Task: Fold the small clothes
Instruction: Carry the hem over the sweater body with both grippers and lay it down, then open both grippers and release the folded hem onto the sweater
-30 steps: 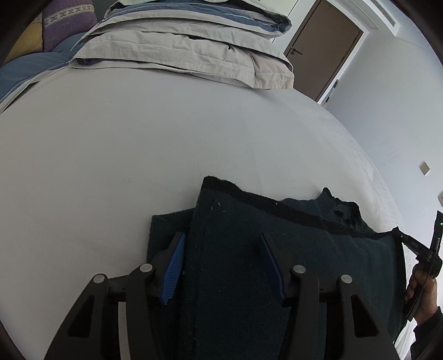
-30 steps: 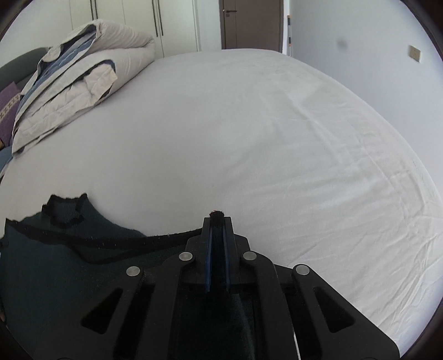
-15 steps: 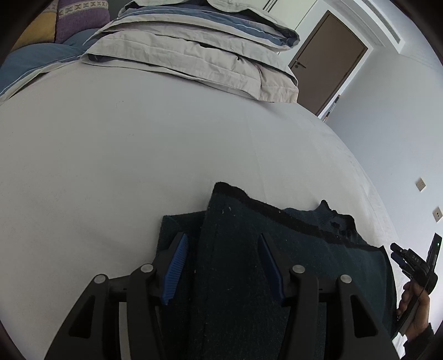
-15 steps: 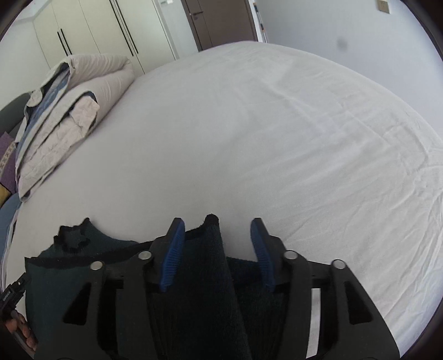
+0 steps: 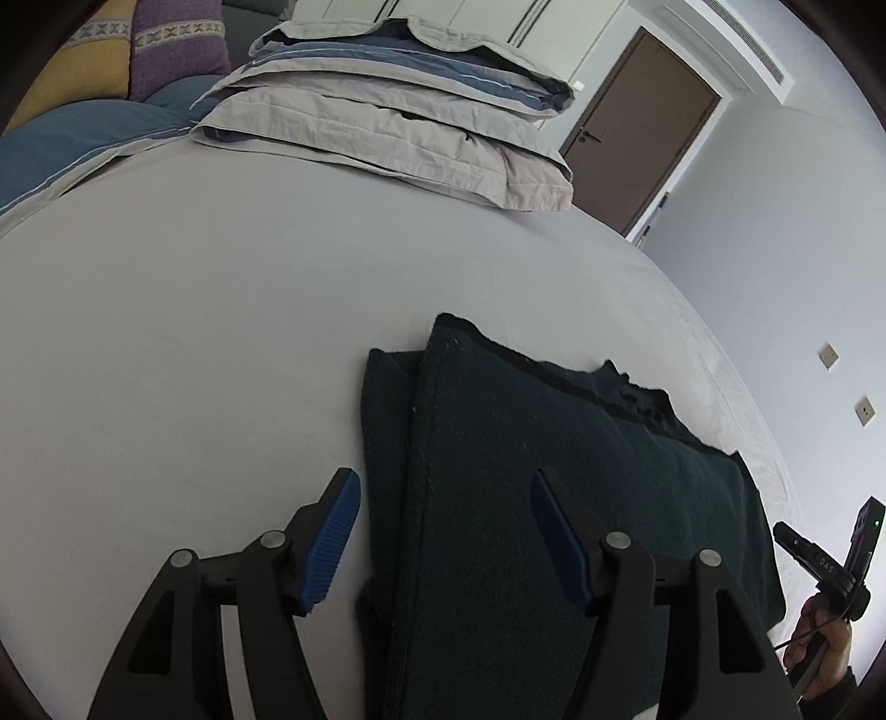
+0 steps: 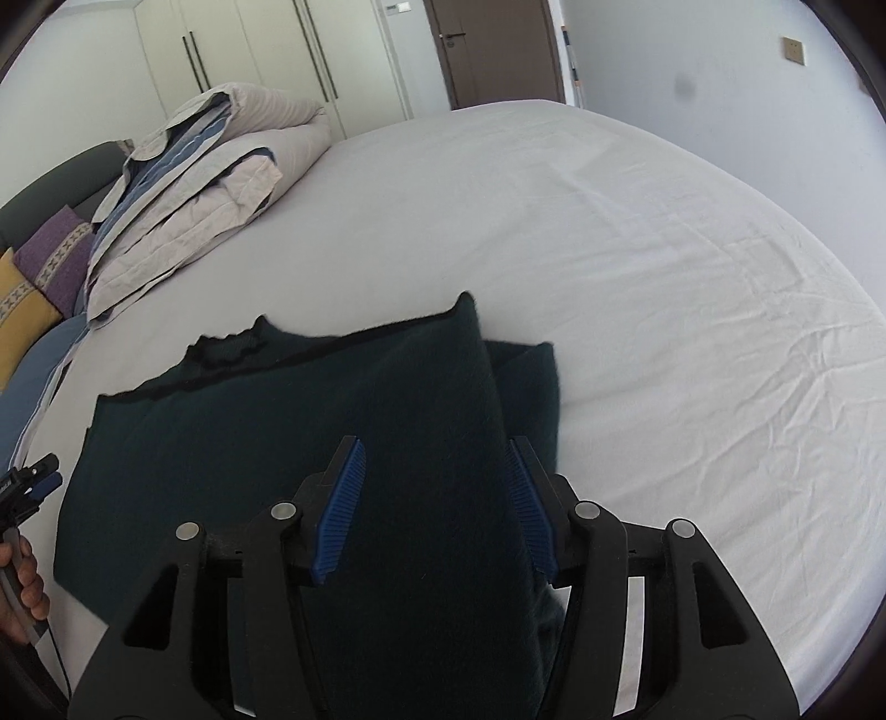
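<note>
Dark green knit garment point(image 5: 554, 487): it lies flat on the white sheet of the bed point(image 5: 194, 343), near the edge closest to the person; both sides are folded inward, and the neckline points to the far side of the bed.
Cushions point(image 5: 138, 50): yellow and purple, at the far left corner, beside a blue pillow.
Folded duvet point(image 5: 398, 127): beige and blue, on the far left part of the bed, well apart from the garment.
Left gripper point(image 5: 443, 531): its two blue pads are spread wide, one over the white sheet just beside the garment's left edge, the other over the folded-in flap; nothing is between them.
Garment, right wrist view point(image 6: 310, 443): the folded flap on the right side lies over the body, and a narrow strip of fabric shows beyond it.
Right gripper point(image 6: 434, 509): the jaws stand apart above the folded flap and do not clamp it.
Door point(image 6: 493, 50): brown, closed, behind the far edge of the bed.
Sheet on the right point(image 6: 692, 266): white, with light wrinkles.
</note>
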`<action>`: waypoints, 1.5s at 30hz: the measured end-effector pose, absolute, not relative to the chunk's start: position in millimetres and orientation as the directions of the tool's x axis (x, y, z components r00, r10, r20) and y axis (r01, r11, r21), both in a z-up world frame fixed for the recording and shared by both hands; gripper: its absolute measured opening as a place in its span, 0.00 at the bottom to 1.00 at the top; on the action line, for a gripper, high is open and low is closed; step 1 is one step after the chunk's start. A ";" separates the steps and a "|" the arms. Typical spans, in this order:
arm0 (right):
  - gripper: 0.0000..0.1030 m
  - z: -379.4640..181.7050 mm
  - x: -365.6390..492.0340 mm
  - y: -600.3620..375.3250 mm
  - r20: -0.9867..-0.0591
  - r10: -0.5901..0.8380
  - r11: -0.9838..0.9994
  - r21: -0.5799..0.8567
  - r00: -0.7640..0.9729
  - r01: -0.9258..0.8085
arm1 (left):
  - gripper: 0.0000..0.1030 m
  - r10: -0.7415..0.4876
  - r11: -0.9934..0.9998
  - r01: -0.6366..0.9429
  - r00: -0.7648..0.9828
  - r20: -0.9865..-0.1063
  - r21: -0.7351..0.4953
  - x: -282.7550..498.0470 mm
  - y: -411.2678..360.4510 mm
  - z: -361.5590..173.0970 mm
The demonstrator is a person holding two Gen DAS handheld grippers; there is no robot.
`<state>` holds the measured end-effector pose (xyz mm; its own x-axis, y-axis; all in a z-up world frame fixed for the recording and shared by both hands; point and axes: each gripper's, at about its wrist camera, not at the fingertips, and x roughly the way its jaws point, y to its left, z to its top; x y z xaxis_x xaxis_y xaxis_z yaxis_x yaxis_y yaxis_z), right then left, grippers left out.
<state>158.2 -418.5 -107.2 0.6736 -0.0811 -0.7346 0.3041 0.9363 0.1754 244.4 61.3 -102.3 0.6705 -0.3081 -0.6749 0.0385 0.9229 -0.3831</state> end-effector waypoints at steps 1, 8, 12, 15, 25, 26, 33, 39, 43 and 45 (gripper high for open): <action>0.50 -109.9 152.4 -409.4 -0.739 -0.087 0.944 0.153 0.668 0.292 | 0.65 -0.297 0.933 0.049 0.665 -0.685 -0.358 239.6 56.8 -103.7; 0.47 -136.6 126.5 -418.5 -0.769 -0.062 0.922 0.199 0.636 0.331 | 0.55 -0.278 0.946 0.035 0.605 -0.746 -0.324 228.8 58.3 -135.7; 0.47 -114.1 108.2 -421.5 -0.742 -0.148 0.900 0.174 0.654 0.400 | 0.52 -0.262 0.945 0.004 0.610 -0.748 -0.327 220.4 68.3 -129.9; 0.47 -96.1 88.3 -430.3 -0.709 -0.182 0.865 0.213 0.681 0.453 | 0.50 -0.246 0.946 -0.009 0.629 -0.737 -0.324 206.4 71.7 -119.7; 0.46 -135.4 81.7 -416.8 -0.778 -0.073 0.876 0.249 0.624 0.413 | 0.58 -0.265 0.962 0.115 0.603 -0.753 -0.246 182.1 24.2 -122.4; 0.44 -137.6 77.3 -419.0 -0.767 -0.073 0.872 0.261 0.637 0.414 | 0.56 -0.269 0.961 0.122 0.595 -0.757 -0.247 182.0 24.9 -127.7; 0.31 -125.4 50.8 -425.7 -0.781 -0.169 0.834 0.212 0.602 0.509 | 0.52 -0.279 0.958 0.124 0.602 -0.748 -0.257 172.4 35.3 -124.2; 0.35 -98.9 57.0 -387.6 -0.683 0.109 0.822 0.470 0.722 0.320 | 0.54 -0.384 0.917 0.160 0.601 -0.701 -0.365 163.3 18.5 -103.5; 0.35 -115.1 100.0 -330.0 -0.610 0.384 0.753 0.641 0.693 0.148 | 0.57 -0.455 0.882 0.198 0.594 -0.663 -0.429 172.1 -6.0 -97.5; 0.35 -136.0 121.5 -307.1 -0.592 0.488 0.695 0.708 0.641 0.124 | 0.58 -0.469 0.876 0.207 0.573 -0.672 -0.435 179.4 -16.4 -103.8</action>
<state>121.5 -307.1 -136.0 0.6412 0.4884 -0.5918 0.1237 0.6954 0.7079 179.4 -16.4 -103.8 0.5727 -0.4688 -0.6725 0.2065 0.8764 -0.4351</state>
